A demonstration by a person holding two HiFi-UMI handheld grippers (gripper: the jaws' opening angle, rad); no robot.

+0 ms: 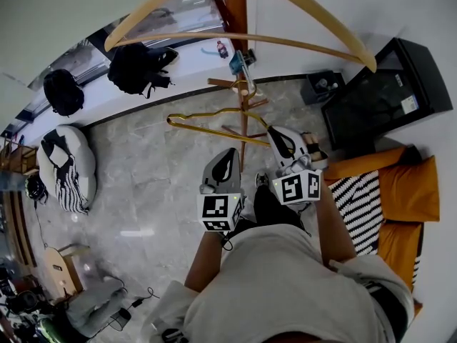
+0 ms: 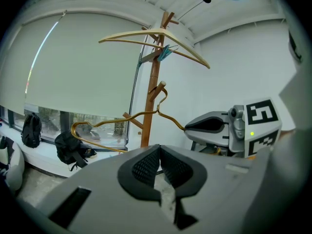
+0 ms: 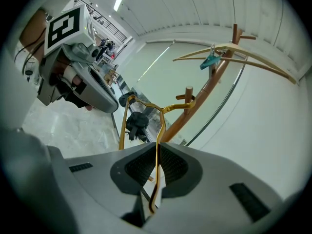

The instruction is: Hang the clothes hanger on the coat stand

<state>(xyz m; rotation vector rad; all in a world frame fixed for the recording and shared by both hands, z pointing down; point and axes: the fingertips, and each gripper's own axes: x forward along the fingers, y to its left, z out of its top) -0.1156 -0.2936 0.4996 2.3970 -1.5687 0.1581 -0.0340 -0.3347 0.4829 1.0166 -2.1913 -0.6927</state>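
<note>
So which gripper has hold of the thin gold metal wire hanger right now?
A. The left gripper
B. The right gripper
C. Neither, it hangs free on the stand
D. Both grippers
B: in the right gripper view, the gold metal wire hanger runs between the closed pads of the right gripper, while the left gripper is shut on nothing.

The coat stand (image 1: 234, 9) runs off the upper edge, and the hook of the wooden hanger (image 1: 300, 42) goes with it. Beside the stand hangs a teal item (image 1: 238, 61), perhaps a clip.
</note>
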